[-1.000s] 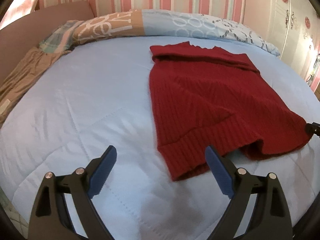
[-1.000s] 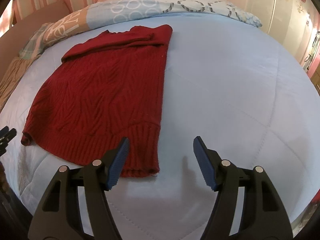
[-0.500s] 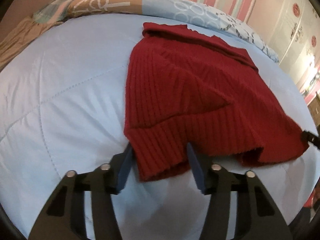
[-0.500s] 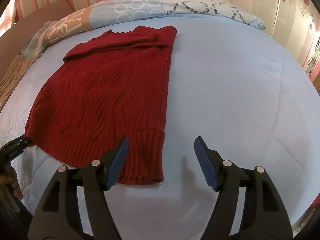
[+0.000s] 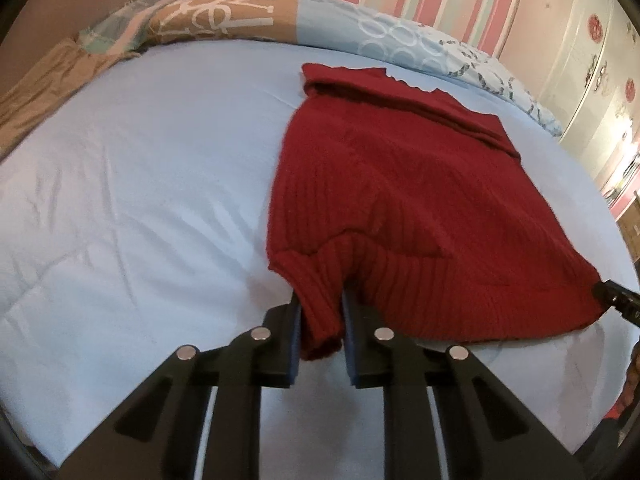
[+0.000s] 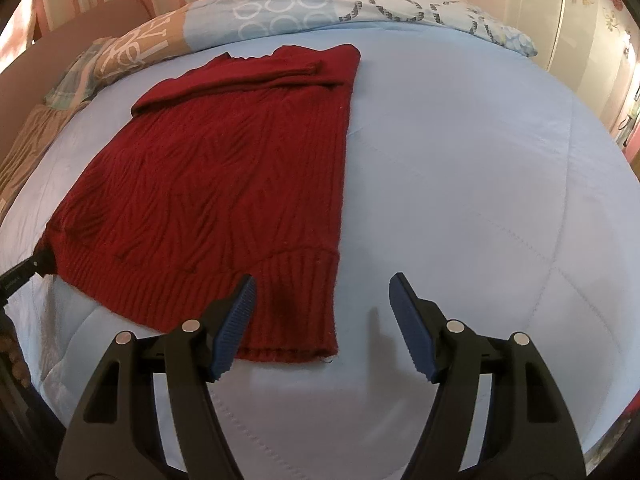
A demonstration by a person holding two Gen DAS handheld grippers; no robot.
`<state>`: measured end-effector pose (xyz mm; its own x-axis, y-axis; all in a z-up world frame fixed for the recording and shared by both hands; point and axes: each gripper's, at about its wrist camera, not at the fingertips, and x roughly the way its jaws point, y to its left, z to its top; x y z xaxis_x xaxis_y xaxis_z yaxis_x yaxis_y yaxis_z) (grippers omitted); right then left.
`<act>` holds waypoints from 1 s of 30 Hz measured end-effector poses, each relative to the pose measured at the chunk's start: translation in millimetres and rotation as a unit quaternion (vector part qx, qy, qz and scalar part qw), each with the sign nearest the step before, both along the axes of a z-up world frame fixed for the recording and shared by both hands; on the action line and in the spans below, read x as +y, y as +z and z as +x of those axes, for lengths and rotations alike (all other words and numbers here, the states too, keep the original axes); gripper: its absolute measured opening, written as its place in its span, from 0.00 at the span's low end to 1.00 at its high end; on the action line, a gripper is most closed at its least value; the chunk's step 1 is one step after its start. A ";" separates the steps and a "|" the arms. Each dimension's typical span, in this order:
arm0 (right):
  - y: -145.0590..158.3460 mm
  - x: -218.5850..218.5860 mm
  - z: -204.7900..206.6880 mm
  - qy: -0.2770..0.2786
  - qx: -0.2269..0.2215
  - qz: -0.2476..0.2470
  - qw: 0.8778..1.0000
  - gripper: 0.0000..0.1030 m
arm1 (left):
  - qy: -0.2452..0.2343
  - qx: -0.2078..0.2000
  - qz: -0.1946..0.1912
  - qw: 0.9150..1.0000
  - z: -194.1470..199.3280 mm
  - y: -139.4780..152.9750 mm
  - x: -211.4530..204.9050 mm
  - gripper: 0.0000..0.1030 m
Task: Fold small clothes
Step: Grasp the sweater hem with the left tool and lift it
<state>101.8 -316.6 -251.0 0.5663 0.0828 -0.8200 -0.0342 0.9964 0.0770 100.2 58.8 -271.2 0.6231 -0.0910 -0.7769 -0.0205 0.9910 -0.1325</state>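
A red knit sweater point(image 5: 404, 200) lies flat on the light blue bed cover point(image 5: 140, 200), its ribbed hem toward me. My left gripper point(image 5: 320, 316) is shut on the near left corner of the hem and bunches it up. In the right wrist view the sweater point(image 6: 224, 184) lies at left centre. My right gripper point(image 6: 322, 292) is open just above the near right hem corner, its left finger over the hem. The left gripper's tip point(image 6: 36, 264) shows at the sweater's far-left corner there, and the right gripper's tip point(image 5: 616, 296) shows at the right edge of the left wrist view.
Patterned pillows point(image 5: 248, 16) line the head of the bed against a pink striped wall. A brown blanket point(image 5: 36, 92) lies at the far left. A white wardrobe point(image 5: 592, 60) stands to the right. Bare blue cover point(image 6: 480, 180) spreads right of the sweater.
My left gripper moved in onto the sweater's left hem corner and shut on it, bunching the fabric. My right gripper moved slightly closer to the right hem corner and stayed open.
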 end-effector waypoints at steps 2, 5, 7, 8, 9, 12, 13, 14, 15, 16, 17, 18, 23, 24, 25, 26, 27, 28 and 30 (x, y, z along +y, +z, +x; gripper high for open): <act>-0.7 -1.0 -2.3 -0.001 0.000 0.000 1.000 0.68 | -0.001 -0.004 0.012 1.000 -1.7 3.7 3.9 0.16; -2.4 -0.7 -4.5 -0.001 0.002 -0.001 1.000 0.68 | -0.012 -0.002 0.023 1.000 -4.7 4.1 5.2 0.16; -4.2 -0.5 -4.8 0.000 0.004 0.000 1.000 0.68 | -0.020 0.003 0.024 1.000 -6.0 -1.4 4.2 0.18; -4.5 -0.7 -4.9 -0.002 0.005 0.001 1.000 0.68 | -0.021 0.007 0.016 1.000 -6.3 -3.9 5.5 0.20; -4.4 -1.0 -5.1 -0.002 0.005 0.003 1.000 0.68 | -0.017 0.008 0.002 1.000 -7.3 -5.2 8.0 0.24; -4.3 -0.4 -4.0 -0.002 0.005 0.004 1.000 0.69 | -0.003 -0.011 -0.028 1.000 -15.0 -1.1 14.2 0.68; -4.5 -0.1 -3.5 -0.001 0.005 0.004 1.000 0.69 | -0.001 -0.021 -0.029 0.999 -16.8 1.4 14.5 0.80; -5.0 0.2 -2.6 -0.001 0.006 0.005 1.000 0.69 | -0.002 -0.029 -0.029 0.999 -17.1 4.1 14.7 0.81; -5.3 0.5 -1.5 -0.001 0.006 0.005 1.000 0.69 | -0.007 -0.031 -0.037 0.999 -15.9 5.2 14.9 0.81; -5.4 1.0 -0.8 -0.001 0.005 0.005 1.000 0.69 | -0.010 -0.030 -0.042 0.999 -14.1 5.6 14.0 0.81; -5.6 1.7 -0.1 -0.001 0.006 0.007 1.000 0.69 | -0.012 -0.027 -0.044 0.999 -10.8 5.2 13.2 0.81; -5.6 1.6 0.2 -0.001 0.006 0.008 1.000 0.69 | -0.014 -0.023 -0.046 0.999 -8.0 4.1 13.0 0.81; -6.3 6.8 2.7 0.002 0.008 0.008 1.000 0.70 | 0.016 0.008 -0.056 0.998 10.1 -12.1 18.7 0.81; -6.2 7.1 3.1 0.002 0.009 0.008 1.000 0.70 | 0.029 0.013 -0.062 0.998 12.5 -14.5 23.6 0.81; -6.0 7.5 3.0 0.002 0.008 0.008 1.000 0.70 | 0.040 0.013 -0.068 0.997 14.0 -15.6 27.8 0.81; -6.6 8.0 3.3 0.001 0.009 0.008 1.000 0.70 | 0.046 0.012 -0.074 0.996 15.0 -16.3 30.8 0.81; -7.6 8.3 3.7 0.001 0.010 0.007 1.000 0.71 | 0.045 0.016 -0.079 0.996 17.0 -18.3 32.0 0.81; -8.7 8.9 4.1 0.002 0.011 0.007 1.000 0.71 | 0.042 0.019 -0.077 0.996 18.0 -19.4 30.8 0.81; -10.7 9.2 5.0 0.000 0.012 0.007 1.000 0.71 | 0.030 0.018 -0.069 0.997 19.3 -19.8 27.3 0.80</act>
